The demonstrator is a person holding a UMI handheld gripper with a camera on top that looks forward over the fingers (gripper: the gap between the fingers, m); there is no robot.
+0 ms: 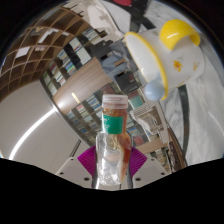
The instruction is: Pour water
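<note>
A clear plastic bottle [112, 150] with a green label and a pale cap stands up between my gripper's [112, 160] two fingers, whose magenta pads [86, 159] press against it on both sides. The bottle is lifted clear of the table. Beyond it, up and to the right, is a white and yellow cup-like vessel [168, 52] with a rounded yellow top. The scene looks tilted, with the bottle's cap pointing toward that vessel.
A pale table surface [40, 125] lies to the left. Wooden slatted furniture [55, 50] and a chair-like frame [160, 125] stand beyond the bottle.
</note>
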